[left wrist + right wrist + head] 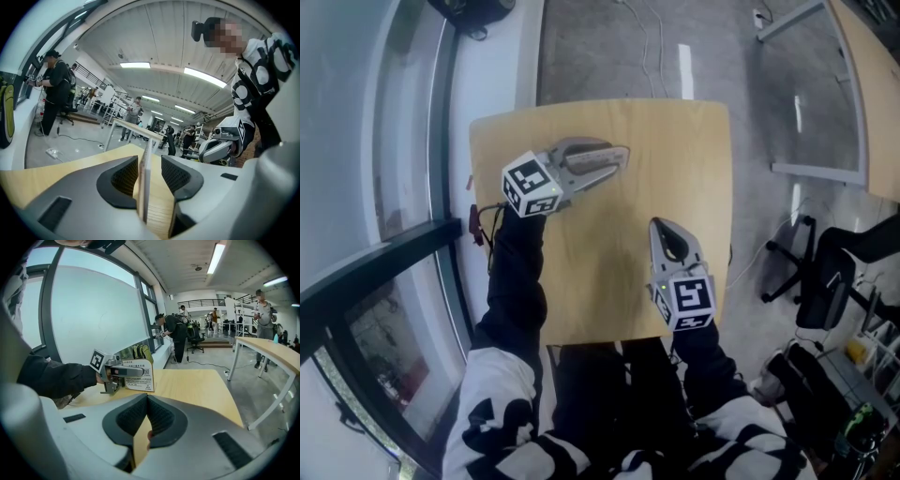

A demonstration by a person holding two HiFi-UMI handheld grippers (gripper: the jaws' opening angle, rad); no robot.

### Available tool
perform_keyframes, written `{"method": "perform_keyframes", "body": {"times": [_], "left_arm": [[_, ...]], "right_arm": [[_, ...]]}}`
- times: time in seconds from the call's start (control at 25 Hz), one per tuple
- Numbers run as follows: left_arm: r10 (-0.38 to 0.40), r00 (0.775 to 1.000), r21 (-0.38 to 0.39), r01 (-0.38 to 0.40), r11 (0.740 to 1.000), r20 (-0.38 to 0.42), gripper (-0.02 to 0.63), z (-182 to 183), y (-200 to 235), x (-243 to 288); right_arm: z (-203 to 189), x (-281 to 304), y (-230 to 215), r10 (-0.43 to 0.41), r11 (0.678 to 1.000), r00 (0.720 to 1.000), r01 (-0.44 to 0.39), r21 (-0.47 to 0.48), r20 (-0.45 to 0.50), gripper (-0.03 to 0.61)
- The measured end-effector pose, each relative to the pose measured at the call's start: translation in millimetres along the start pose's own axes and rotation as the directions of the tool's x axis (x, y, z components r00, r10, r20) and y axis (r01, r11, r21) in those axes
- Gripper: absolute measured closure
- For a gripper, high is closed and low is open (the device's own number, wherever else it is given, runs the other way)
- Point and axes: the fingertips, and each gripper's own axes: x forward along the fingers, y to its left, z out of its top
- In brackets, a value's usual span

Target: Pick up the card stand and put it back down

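A white printed card stand [137, 378] stands upright on the wooden table [675, 150], at its far left part. My left gripper [614, 159] lies on its side around it, one jaw before the card and one behind. In the left gripper view the card [144, 187] runs edge-on between the jaws of that gripper [149, 161]. It sits against the left pad [123, 178], with a strip of table showing before the right pad, so the left gripper is open. My right gripper [662, 227] rests near the table's front right, shut and empty [147, 397].
A glass window wall runs along the left of the table. An office chair [825, 272] and another table [862, 94] stand to the right on the grey floor. Several people stand far off in the room.
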Motion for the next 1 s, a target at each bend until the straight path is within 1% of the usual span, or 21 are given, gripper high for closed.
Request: {"method": "perform_keyframes", "body": {"times": [0.04,0.12,0.2,0.28,0.44,0.56,0.72,0.8,0.92,1.0], "left_arm": [[0.002,1.000,0.004,-0.002,1.000,-0.006,0.463,-1,0,0],[0.006,1.000,0.017,-0.006,1.000,-0.025,0.554,-4,-2,1],[0.008,0.999,0.032,-0.006,0.999,-0.047,0.588,-7,-6,3],[0.005,0.998,0.040,-0.002,0.999,-0.067,0.589,-11,-12,5],[-0.025,0.995,0.037,0.028,0.999,-0.096,0.589,-18,-34,6],[-0.039,0.995,0.032,0.042,0.999,-0.096,0.589,-15,-52,5],[-0.035,0.997,0.020,0.036,0.999,-0.075,0.589,-4,-77,3],[-0.021,0.998,0.008,0.022,1.000,-0.067,0.589,-1,-93,-2],[0.029,0.996,-0.004,-0.029,1.000,-0.089,0.589,5,-121,-10],[0.058,0.994,-0.009,-0.059,0.998,-0.087,0.589,14,-141,-14]], "right_arm": [[-1,-1,0,0.001,1.000,1.000,-0.001,-0.001,0.001,0.557],[-1,-3,1,0.005,1.000,1.000,-0.004,-0.008,0.008,0.557],[-3,-6,1,0.002,1.000,1.000,-0.002,-0.011,0.012,0.557],[-5,-12,2,0.008,1.000,1.000,-0.008,-0.010,0.018,0.557],[-7,-27,7,-0.009,1.000,1.000,0.009,-0.009,0.029,0.557],[-6,-38,10,-0.020,1.000,0.999,0.020,-0.005,0.038,0.557],[1,-54,11,-0.022,1.000,0.998,0.022,-0.002,0.067,0.557],[5,-64,14,-0.020,1.000,0.996,0.020,0.003,0.085,0.557],[10,-81,19,-0.017,0.999,0.994,0.013,0.029,0.109,0.557],[16,-93,22,-0.015,0.999,0.991,0.008,0.047,0.136,0.557]]}}
